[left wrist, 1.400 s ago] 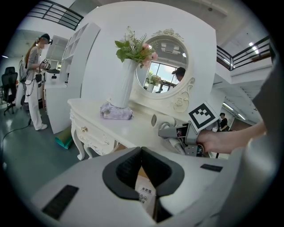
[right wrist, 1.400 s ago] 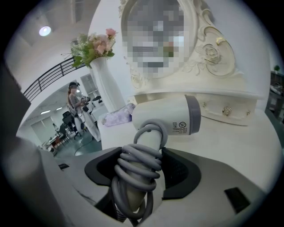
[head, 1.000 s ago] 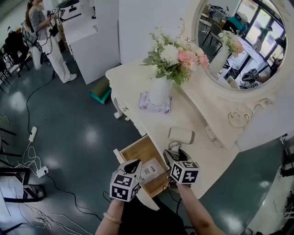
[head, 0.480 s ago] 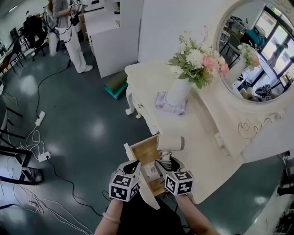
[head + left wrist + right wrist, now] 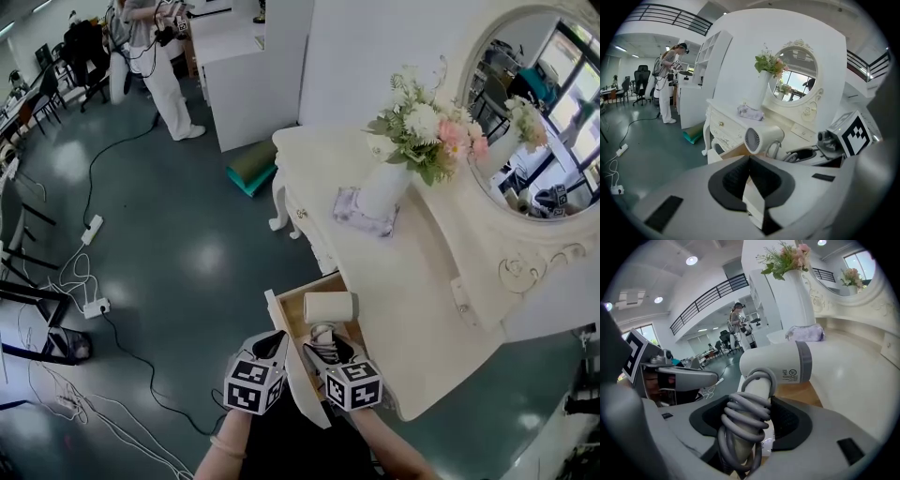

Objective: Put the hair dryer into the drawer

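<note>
The white hair dryer (image 5: 328, 307) hangs over the open wooden drawer (image 5: 291, 305) at the dressing table's front edge, barrel lying sideways. My right gripper (image 5: 323, 345) is shut on its handle, which is wrapped in grey cord (image 5: 743, 420). In the right gripper view the hair dryer's barrel (image 5: 776, 364) sits just above the jaws of the right gripper (image 5: 752, 420). My left gripper (image 5: 277, 339) is beside it on the left, near the drawer's white front, its fingertips together and holding nothing. From the left gripper (image 5: 749, 159) the hair dryer's round grille (image 5: 753, 139) faces me.
On the cream dressing table (image 5: 412, 300) stand a white vase of flowers (image 5: 389, 183), a folded lilac cloth (image 5: 366, 211) and an oval mirror (image 5: 544, 122). A person (image 5: 155, 47) stands far left by a white cabinet. Cables and a power strip (image 5: 94, 228) lie on the floor.
The right gripper has carried the hair dryer leftward, off the table top, to above the open drawer. The left gripper has stayed close beside it.
</note>
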The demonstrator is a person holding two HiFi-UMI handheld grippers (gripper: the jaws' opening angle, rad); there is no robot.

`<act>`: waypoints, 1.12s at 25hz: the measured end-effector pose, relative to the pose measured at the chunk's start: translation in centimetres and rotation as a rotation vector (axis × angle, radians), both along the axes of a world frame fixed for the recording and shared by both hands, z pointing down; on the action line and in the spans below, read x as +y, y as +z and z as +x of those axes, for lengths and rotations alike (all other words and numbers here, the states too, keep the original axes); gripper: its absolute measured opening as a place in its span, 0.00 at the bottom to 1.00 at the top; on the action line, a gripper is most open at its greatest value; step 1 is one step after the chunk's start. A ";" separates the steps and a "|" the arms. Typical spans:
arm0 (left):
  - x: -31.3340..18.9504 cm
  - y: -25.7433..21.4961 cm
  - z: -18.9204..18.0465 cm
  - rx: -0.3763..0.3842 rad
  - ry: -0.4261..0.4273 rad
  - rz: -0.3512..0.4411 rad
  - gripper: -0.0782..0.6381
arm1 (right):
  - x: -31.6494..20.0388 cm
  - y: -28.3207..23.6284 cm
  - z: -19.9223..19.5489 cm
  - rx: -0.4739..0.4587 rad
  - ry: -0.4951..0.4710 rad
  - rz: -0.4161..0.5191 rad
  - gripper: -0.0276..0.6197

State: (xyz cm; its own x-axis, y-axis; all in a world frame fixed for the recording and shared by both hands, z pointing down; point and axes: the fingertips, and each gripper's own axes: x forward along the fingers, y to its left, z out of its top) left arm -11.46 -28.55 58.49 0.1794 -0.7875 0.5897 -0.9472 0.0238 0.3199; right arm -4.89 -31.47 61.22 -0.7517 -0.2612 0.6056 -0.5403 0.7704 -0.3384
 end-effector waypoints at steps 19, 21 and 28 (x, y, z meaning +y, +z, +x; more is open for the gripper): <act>0.3 1.8 0.4 -0.002 0.021 -0.035 0.11 | 0.1 7.7 1.1 0.077 0.037 -0.171 0.47; 0.1 1.7 0.5 -0.005 0.026 -0.034 0.11 | 0.0 8.5 1.2 0.096 0.032 -0.173 0.47; 0.1 2.1 0.9 -0.008 0.036 -0.041 0.11 | -1.0 11.2 1.1 0.159 0.015 -0.148 0.47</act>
State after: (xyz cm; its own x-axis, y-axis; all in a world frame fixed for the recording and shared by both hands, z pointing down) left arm -10.59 -28.47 60.60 0.2023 -0.7556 0.6230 -0.9501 0.0028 0.3119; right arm -3.77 -32.43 72.44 -0.6401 -0.1707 0.7491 -0.6070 0.7101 -0.3568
